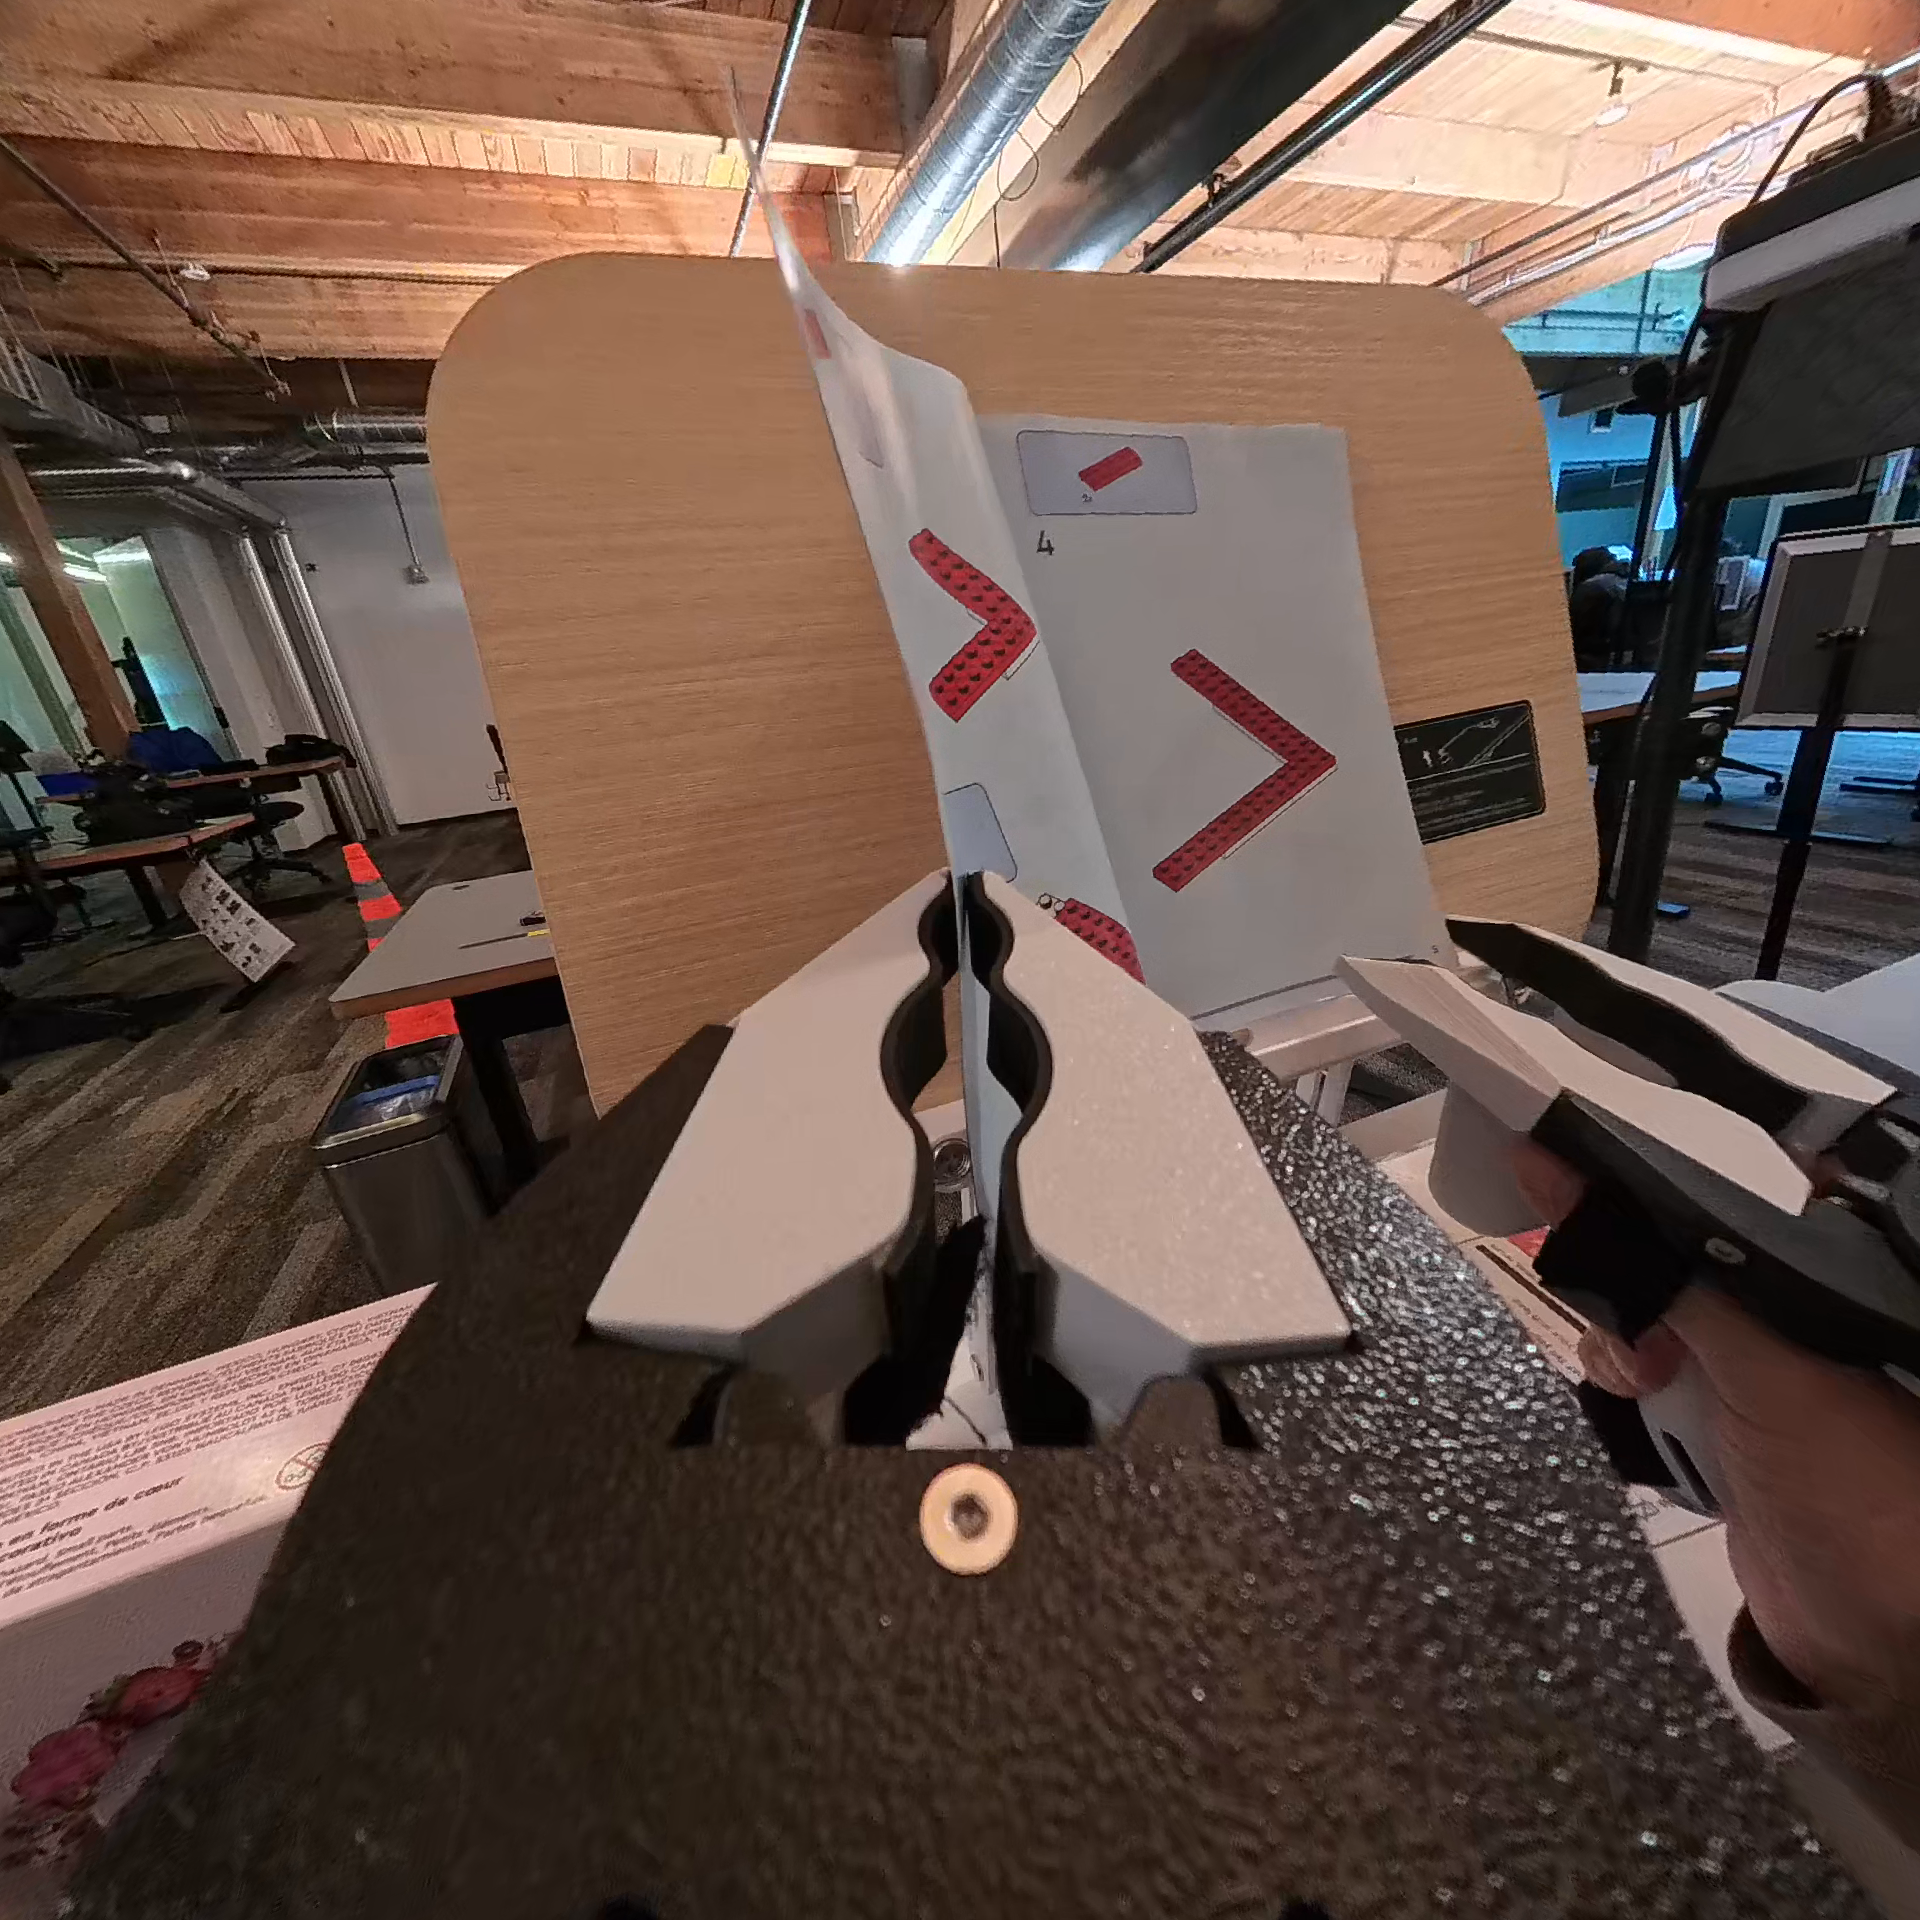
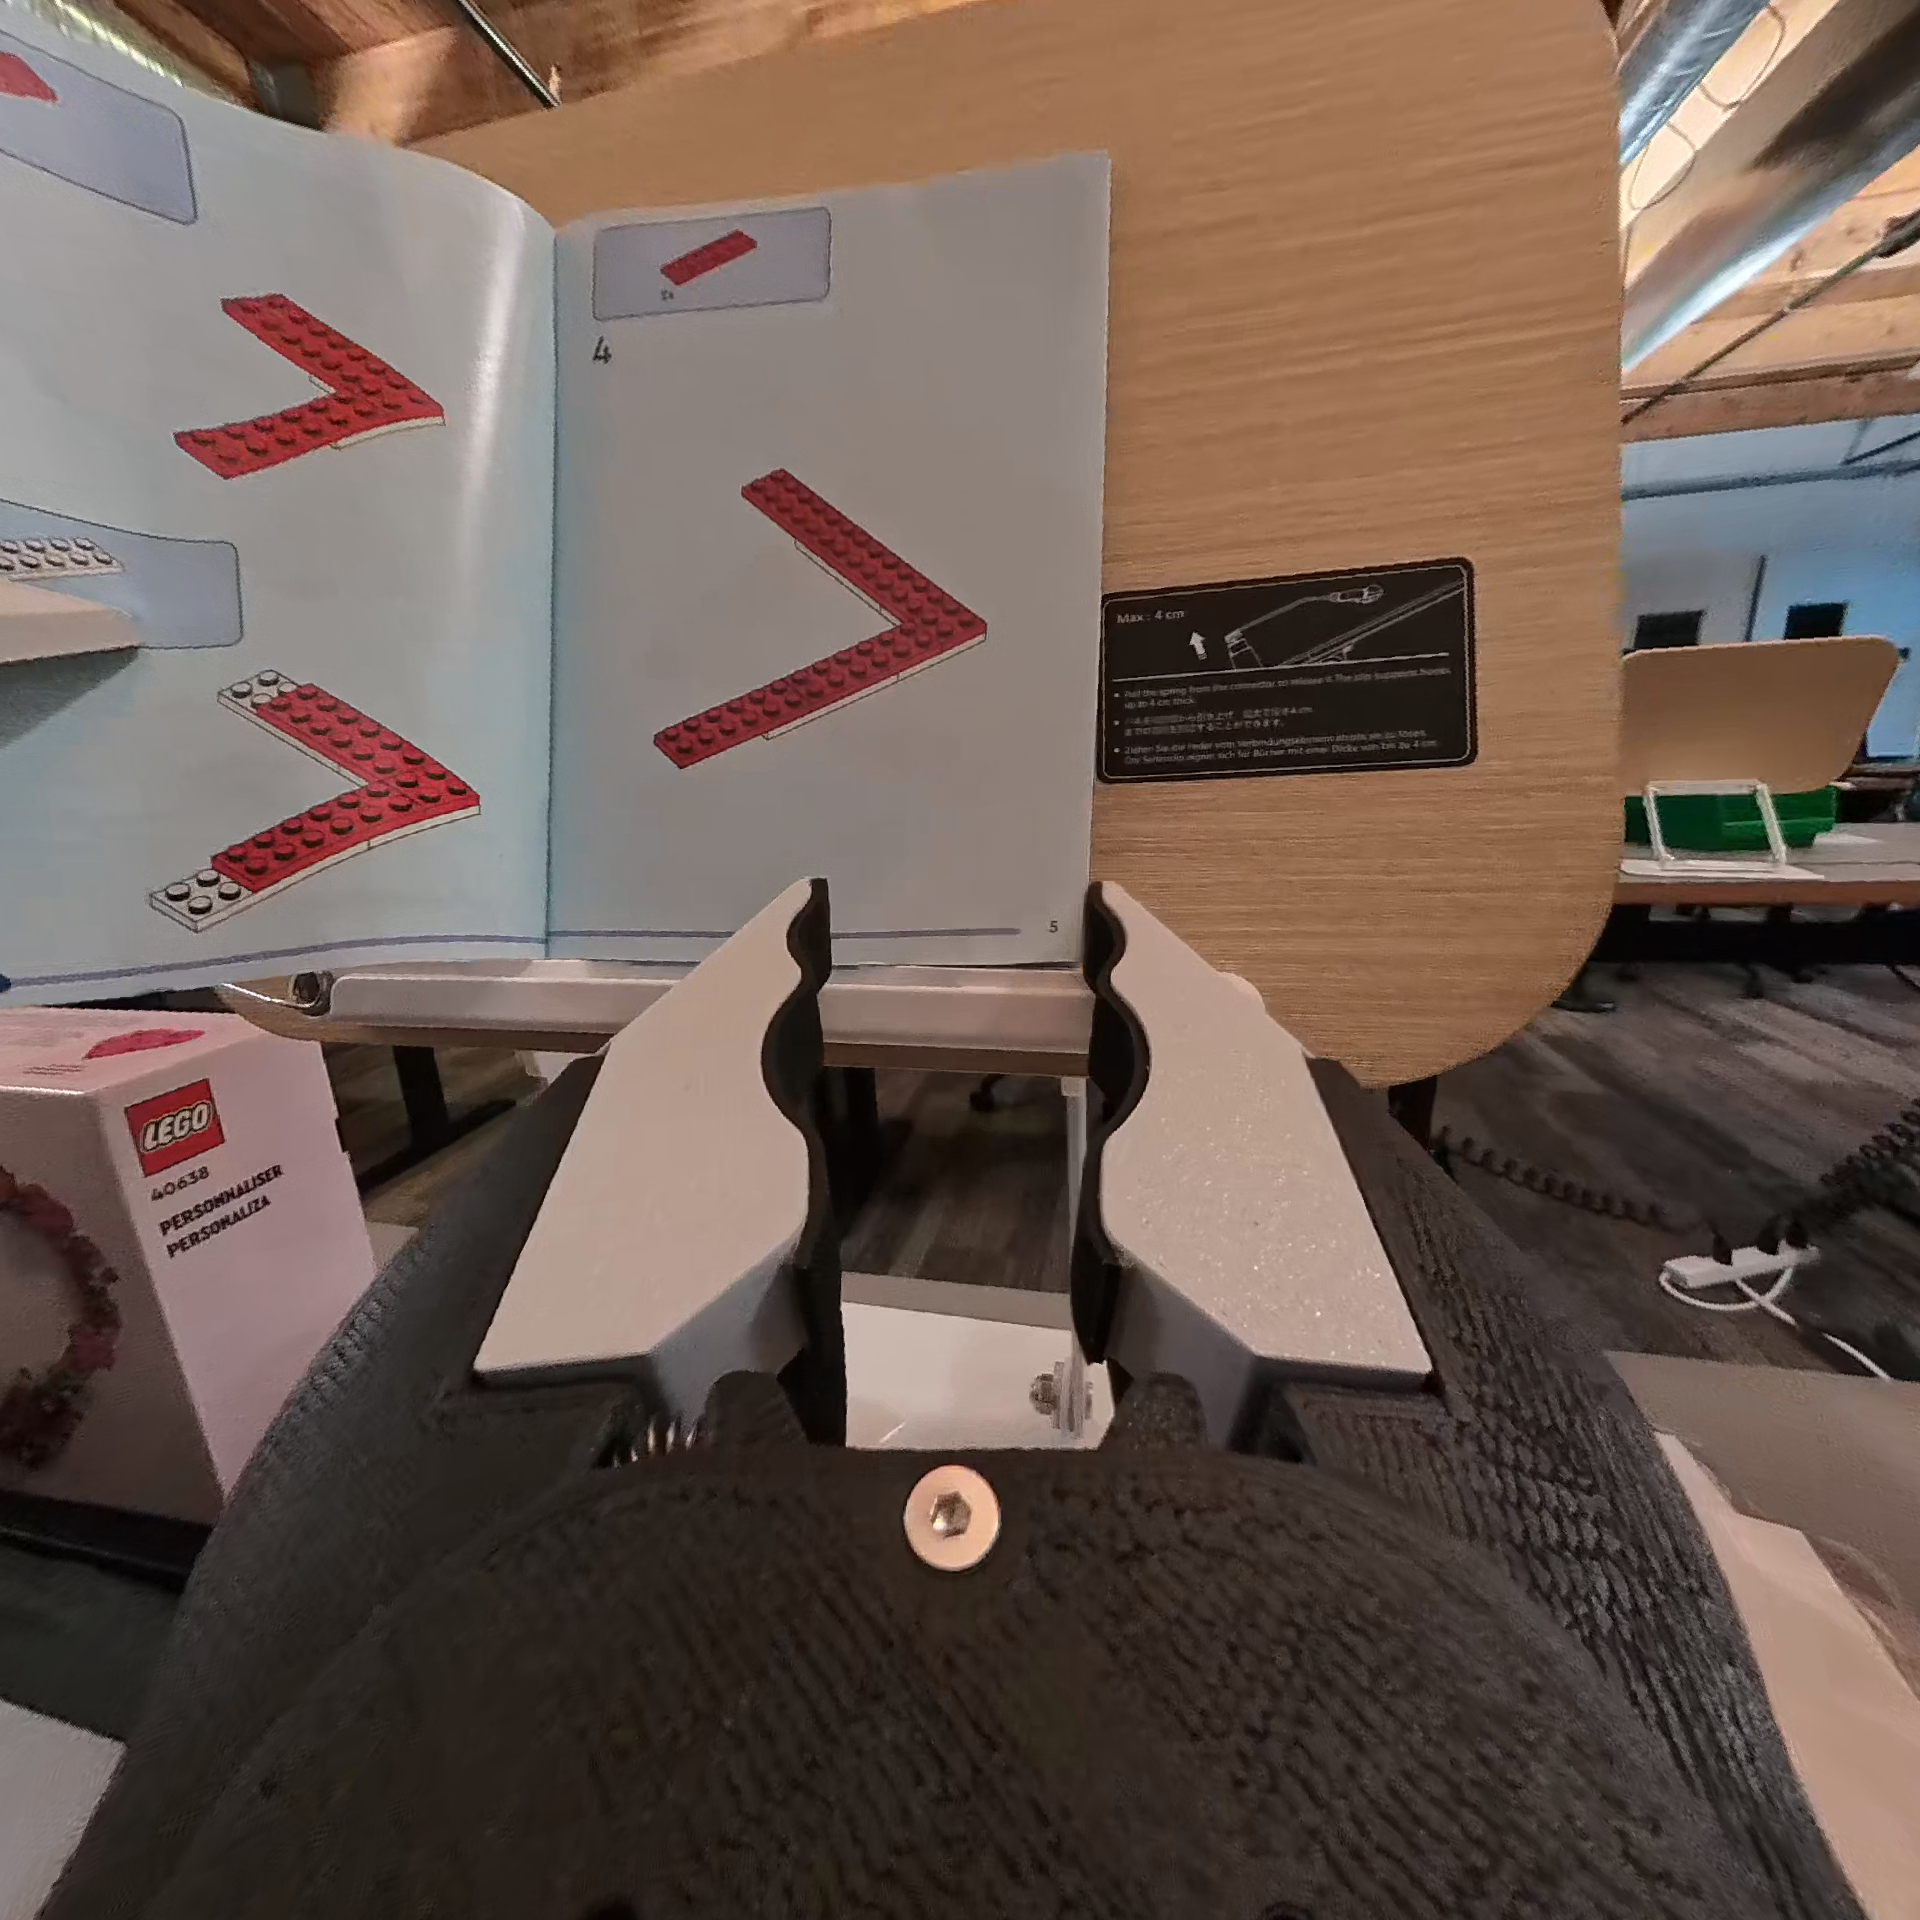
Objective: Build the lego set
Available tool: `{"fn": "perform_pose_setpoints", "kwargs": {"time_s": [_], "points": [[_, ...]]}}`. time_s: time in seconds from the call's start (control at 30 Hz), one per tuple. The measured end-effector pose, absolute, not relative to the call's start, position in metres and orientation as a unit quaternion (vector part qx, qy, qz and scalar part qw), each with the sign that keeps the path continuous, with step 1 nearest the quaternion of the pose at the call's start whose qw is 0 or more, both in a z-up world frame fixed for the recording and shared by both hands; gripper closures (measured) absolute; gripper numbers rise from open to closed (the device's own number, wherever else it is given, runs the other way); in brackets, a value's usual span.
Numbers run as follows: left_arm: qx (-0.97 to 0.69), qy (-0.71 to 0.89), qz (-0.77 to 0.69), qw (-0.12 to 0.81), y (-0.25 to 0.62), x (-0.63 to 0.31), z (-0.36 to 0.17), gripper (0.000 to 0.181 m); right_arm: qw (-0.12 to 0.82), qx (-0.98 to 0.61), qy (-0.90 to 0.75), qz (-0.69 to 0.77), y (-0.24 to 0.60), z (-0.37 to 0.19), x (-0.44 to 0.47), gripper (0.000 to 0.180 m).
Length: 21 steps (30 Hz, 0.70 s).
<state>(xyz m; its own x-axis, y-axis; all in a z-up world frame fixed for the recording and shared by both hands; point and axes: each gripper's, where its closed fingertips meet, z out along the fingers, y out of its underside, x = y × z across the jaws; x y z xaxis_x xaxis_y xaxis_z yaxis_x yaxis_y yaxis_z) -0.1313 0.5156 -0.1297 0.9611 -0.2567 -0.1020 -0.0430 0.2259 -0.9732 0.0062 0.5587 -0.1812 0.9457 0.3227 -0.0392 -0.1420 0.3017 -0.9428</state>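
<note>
A pale blue instruction booklet (image 2: 831, 540) stands open on a wooden book stand (image 2: 1351, 364), showing drawings of red plates joined in an angle. My left gripper (image 1: 968, 894) is shut on the bottom edge of a lifted booklet page (image 1: 914, 582), which stands edge-on and curls upward. The flat right-hand page (image 1: 1216, 707) lies against the stand (image 1: 675, 623). My right gripper (image 2: 956, 914) is open and empty, its fingers in front of the lower right corner of the right-hand page. It also shows in the left wrist view (image 1: 1423, 961), held by a hand at the right.
A white set box (image 2: 177, 1226) with a flower picture stands to the left of the stand; it also shows in the left wrist view (image 1: 135, 1475). A metal ledge (image 2: 665, 997) holds the booklet's bottom edge. A bin (image 1: 400, 1132), desks and chairs stand behind.
</note>
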Motion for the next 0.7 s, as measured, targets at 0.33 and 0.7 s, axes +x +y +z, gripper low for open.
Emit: {"fn": "perform_pose_setpoints", "kwargs": {"time_s": [0.33, 0.7], "points": [[-0.619, 0.117, -0.073, 0.773, 0.516, -0.134, -0.13, 0.181, 0.822, -0.559, -0.071, 0.087, 0.549, -0.174, 0.013, 0.161], [-0.623, 0.121, -0.077, 0.769, 0.517, -0.131, -0.133, 0.181, 0.839, -0.536, -0.082, 0.054, 0.54, -0.169, 0.009, 0.171]]}}
